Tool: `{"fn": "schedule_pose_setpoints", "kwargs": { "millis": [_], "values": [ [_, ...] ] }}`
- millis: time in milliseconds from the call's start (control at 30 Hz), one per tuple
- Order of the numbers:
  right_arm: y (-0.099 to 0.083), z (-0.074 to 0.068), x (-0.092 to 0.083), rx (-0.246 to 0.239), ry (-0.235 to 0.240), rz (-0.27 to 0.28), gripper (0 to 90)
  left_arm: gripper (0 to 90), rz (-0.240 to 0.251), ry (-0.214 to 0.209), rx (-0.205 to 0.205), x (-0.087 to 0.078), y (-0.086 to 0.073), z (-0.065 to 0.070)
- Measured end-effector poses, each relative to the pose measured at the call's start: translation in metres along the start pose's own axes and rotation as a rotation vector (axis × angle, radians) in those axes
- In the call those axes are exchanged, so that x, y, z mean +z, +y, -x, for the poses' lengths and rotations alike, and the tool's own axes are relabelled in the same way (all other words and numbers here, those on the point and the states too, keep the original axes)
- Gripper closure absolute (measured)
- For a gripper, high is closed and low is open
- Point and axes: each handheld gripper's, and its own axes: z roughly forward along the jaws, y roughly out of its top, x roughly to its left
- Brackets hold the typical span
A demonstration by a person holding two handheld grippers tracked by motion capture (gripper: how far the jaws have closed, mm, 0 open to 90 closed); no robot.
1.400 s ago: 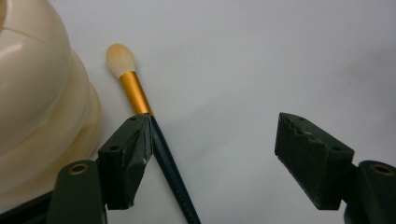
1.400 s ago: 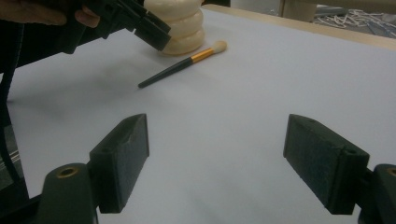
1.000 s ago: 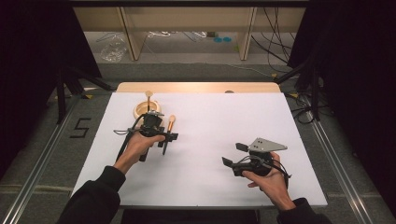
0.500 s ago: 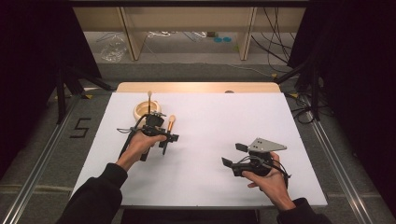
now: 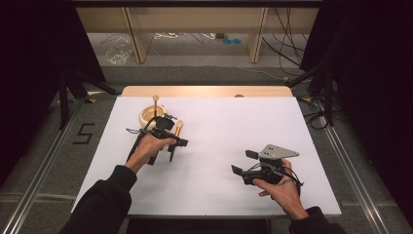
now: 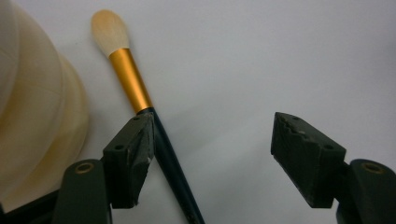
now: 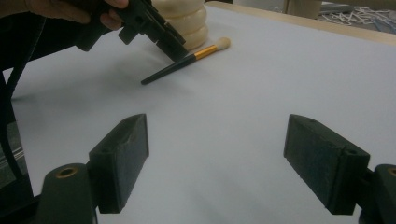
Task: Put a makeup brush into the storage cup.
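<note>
Between wide left gripper (image 6: 212, 144) jaws, brush (image 6: 140, 100) flat, touching left pad.

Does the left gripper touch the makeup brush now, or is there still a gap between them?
Touching: in the left gripper view, one jaw of the left gripper lies against the makeup brush handle; the other jaw stands well clear, so it is not clamped.

A makeup brush (image 6: 140, 102) is shown with a soft pale bristle head, a shiny gold metal ferrule and a glossy dark handle. The ribbed holder (image 6: 37, 121) beside it looks smooth, cream and matt. The table cover (image 5: 234, 141) appears matt white, edged with pale wood.
</note>
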Motion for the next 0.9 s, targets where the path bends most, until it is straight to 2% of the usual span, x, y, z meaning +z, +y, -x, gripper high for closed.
{"fn": "schedule_pose_setpoints", "kwargs": {
  "millis": [33, 133, 167, 233, 333, 367, 400, 433, 500, 533, 567, 600, 667, 700, 833, 900],
  "values": [
    [-0.001, 0.0, 0.001, 0.0, 0.004, 0.009, 23.3, 31.1, -0.001, 0.002, -0.007, 0.001, 0.0, -0.001],
    [0.0, -0.001, -0.001, 0.009, -0.006, -0.021, 23.2, 32.4, -0.012, 0.006, -0.02, 0.005, 0.0, -0.004],
    [0.0, -0.001, 0.0, 0.0, -0.001, -0.007, 23.3, 32.6, -0.027, 0.005, -0.017, 0.005, 0.0, -0.004],
    [0.0, -0.001, 0.002, 0.001, 0.006, 0.01, 23.3, 33.2, -0.024, 0.008, -0.026, 0.006, 0.0, -0.004],
    [0.0, -0.001, 0.002, -0.003, -0.001, 0.001, 23.3, 34.3, -0.049, 0.009, -0.008, 0.005, 0.001, -0.007],
    [0.0, -0.001, 0.002, -0.004, -0.004, -0.003, 23.3, 34.6, -0.041, 0.011, -0.023, 0.006, 0.001, -0.006],
    [0.0, -0.001, 0.002, -0.004, -0.001, -0.003, 23.3, 35.0, -0.049, 0.015, -0.018, 0.005, 0.002, -0.006],
    [0.0, -0.001, 0.002, -0.004, 0.0, 0.001, 23.3, 35.6, -0.064, 0.018, 0.005, 0.004, 0.003, -0.008],
    [0.0, -0.001, 0.002, -0.003, 0.0, 0.001, 23.4, 36.8, -0.064, 0.022, 0.013, 0.004, 0.006, -0.006],
    [0.0, -0.001, 0.001, -0.003, 0.001, 0.0, 23.3, 37.4, -0.066, 0.017, -0.004, 0.005, 0.007, -0.005],
    [0.0, -0.001, 0.001, 0.0, 0.001, -0.001, 23.3, 37.7, -0.083, 0.02, 0.02, 0.005, 0.009, -0.007],
    [0.0, -0.001, 0.001, -0.002, 0.002, 0.0, 23.3, 39.1, -0.086, 0.028, 0.021, 0.005, 0.01, -0.007],
    [0.0, -0.001, 0.001, 0.0, 0.003, -0.001, 23.4, 40.2, -0.083, 0.026, -0.01, 0.007, 0.009, -0.006],
    [0.0, -0.001, 0.001, -0.001, 0.003, -0.001, 23.3, 40.4, -0.105, 0.034, 0.018, 0.008, 0.009, -0.009],
    [0.0, -0.002, 0.001, -0.004, 0.009, -0.009, 23.4, 42.3, -0.116, 0.047, 0.005, 0.013, 0.008, -0.012],
    [0.0, -0.002, 0.002, -0.003, 0.01, -0.009, 23.4, 44.0, -0.123, 0.033, 0.009, 0.013, 0.009, -0.013]
  ]
}}
